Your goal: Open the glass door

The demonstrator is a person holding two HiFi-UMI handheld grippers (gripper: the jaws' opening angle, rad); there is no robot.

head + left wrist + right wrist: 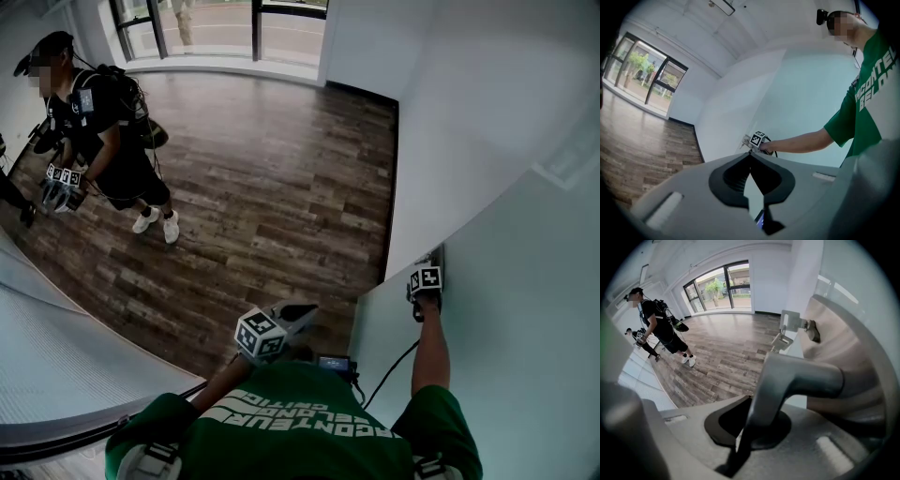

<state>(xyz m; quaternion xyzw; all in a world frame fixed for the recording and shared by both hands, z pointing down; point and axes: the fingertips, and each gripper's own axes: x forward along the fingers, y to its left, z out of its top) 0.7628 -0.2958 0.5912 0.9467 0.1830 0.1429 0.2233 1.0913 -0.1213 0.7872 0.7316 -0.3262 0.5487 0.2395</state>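
Right gripper (751,404): jaws clamped on the door handle (797,376), a smooth, bent lever of brushed grey metal. The handle sits at the edge of the glass door (525,309), a flat, pale, frosted panel at the right. Left gripper (751,157): jaws pressed together, nothing between them, held in the air. Floor (281,187): dark wood-grain planks.
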